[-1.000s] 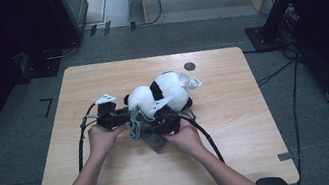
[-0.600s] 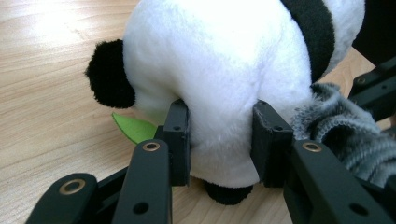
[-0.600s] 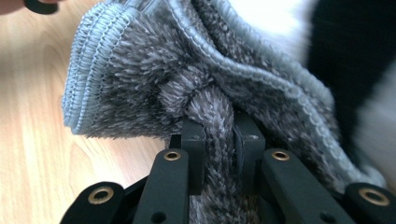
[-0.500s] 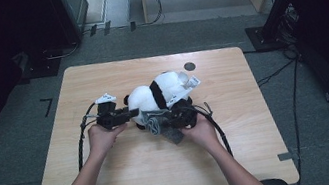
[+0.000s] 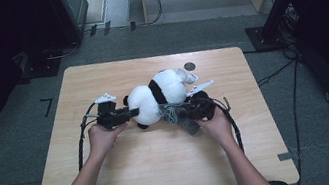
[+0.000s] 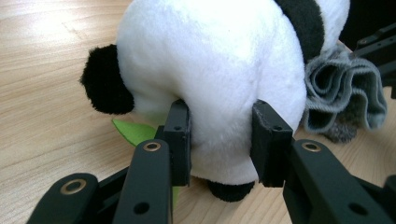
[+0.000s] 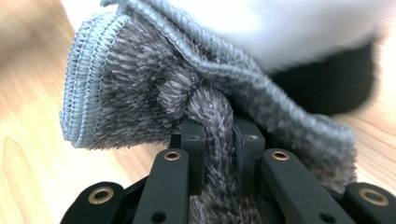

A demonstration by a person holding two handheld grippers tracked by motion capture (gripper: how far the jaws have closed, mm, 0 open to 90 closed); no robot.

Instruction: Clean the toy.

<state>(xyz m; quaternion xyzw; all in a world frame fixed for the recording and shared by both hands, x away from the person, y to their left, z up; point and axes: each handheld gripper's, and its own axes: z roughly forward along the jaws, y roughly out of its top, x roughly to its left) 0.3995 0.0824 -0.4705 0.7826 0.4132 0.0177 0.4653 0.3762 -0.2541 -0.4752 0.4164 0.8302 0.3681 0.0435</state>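
Panda (image 5: 155,96) and grey cloth (image 5: 172,113), mid-table, both held.

Left gripper (image 5: 128,114) is clamped on the panda's white rump, pads sunk into the plush; a green leaf (image 6: 133,130) lies under the toy. Right gripper (image 5: 181,112) is closed on a bunched fold of the cloth, which lies against the panda's black side on the table (image 5: 165,168). Judged state: cloth gathered but not yet spread or wrapped; whether it goes on or comes off the toy cannot be told.
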